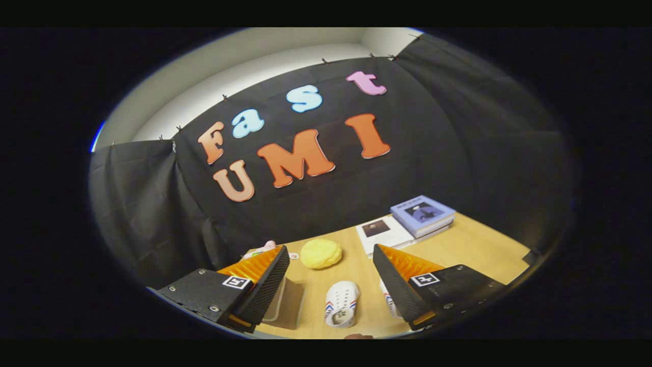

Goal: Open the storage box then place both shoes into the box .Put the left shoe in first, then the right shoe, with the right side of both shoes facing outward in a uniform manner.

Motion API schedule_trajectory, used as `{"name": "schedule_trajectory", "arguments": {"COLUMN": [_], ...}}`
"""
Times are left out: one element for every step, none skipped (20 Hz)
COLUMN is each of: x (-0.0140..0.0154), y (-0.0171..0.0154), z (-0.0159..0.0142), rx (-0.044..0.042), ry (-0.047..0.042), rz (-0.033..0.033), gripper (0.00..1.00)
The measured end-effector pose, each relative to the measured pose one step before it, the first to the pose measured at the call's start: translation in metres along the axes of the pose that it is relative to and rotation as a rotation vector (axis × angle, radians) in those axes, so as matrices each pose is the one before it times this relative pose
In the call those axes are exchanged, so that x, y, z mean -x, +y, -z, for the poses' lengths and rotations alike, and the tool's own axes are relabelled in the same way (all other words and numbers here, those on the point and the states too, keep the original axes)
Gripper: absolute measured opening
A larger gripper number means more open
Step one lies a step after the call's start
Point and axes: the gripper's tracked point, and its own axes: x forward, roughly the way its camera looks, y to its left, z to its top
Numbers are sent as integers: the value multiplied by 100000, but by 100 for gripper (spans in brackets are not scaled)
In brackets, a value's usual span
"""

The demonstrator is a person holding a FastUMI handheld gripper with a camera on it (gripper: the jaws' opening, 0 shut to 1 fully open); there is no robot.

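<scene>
Gripper [331,265] held above the wooden table [473,250], fingers spread wide apart, nothing between the pads, no contact with any object.

1 small white shoe [342,304] with red and blue side stripes lies on the table in the gap between the 2 fingers, below them, opening facing up. A 2nd white shoe [390,302] sits just beside it, mostly hidden behind the right finger; its orientation cannot be told.

Storage box [285,306], clear plastic, shows partly under the left finger, touching the table; whether its lid is open or closed cannot be told.

Beyond the fingertips: a yellow round bun-like soft object [321,253], near the middle of the gap. Past the left fingertip, a pink and white item [262,249], mostly hidden. Beyond the right finger: a white book [383,233] lying flat, and just beside it a stack of books with a blue cover on top [423,214].
</scene>
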Motion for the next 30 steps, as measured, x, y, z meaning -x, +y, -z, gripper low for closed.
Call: {"name": "schedule_trajectory", "arguments": {"x": [-585, -627, -656, -685, -794, -766, -870, -817, -693, -724, -792, -553, -636, -697, -697, -628, -604, -678, -494, -593, -588, -509, -580, -466, -479, -312, -343, -296, -47, -223], "y": [764, 619, 239, 173, 133, 21, 87, 211, -146, -107, 35, -27, -67, -212, -22, 106, 134, 69, -10, -76, -31, 18, 152, -34, -16, -274, -539, -318, -51, -90], "z": [1495, 1590, 1405, 1338, 1286, 1090, 904, 1056, 974, 749, 736, 654, 546, 825, 620, 821, 637, 655, 637, 514, 504, 452, 395, 584, 241, 176, 17, 81, 377, 285], "rx": [-5168, -4822, -3564, -3439, -3609, -3991, -3981, -4293, -4643, -4706, -4171, -3169, -1812, -589, -121, -548, -991, -1036, -1148, -1101, -1266, -1605, -1771, -1332, -1390, -650, -74, -584, -911, -496], "ry": [4647, 3819, 3266, 3709, 3674, 3270, 2641, 2555, 2288, 2219, 2321, 2259, 2454, 2740, 2831, 2948, 2878, 2832, 2259, 2208, 1992, 1939, 1714, 1764, 1372, 591, 367, 855, 793, 1246], "rz": [-3912, -3893, -3246, -2694, -2587, -2669, -3189, -2738, -2181, -2374, -2460, -1762, -1343, -624, -666, -1041, -1247, -1177, -696, -785, -848, -1052, -1641, -1125, -703, 394, 1392, 422, -96, -16], "gripper": [98, 98, 98, 98, 98, 98, 98, 98, 98, 98, 98, 98, 98, 98, 98, 98, 98, 98, 98, 98, 98, 98, 98, 98, 98, 98, 98, 98, 98, 98]}}
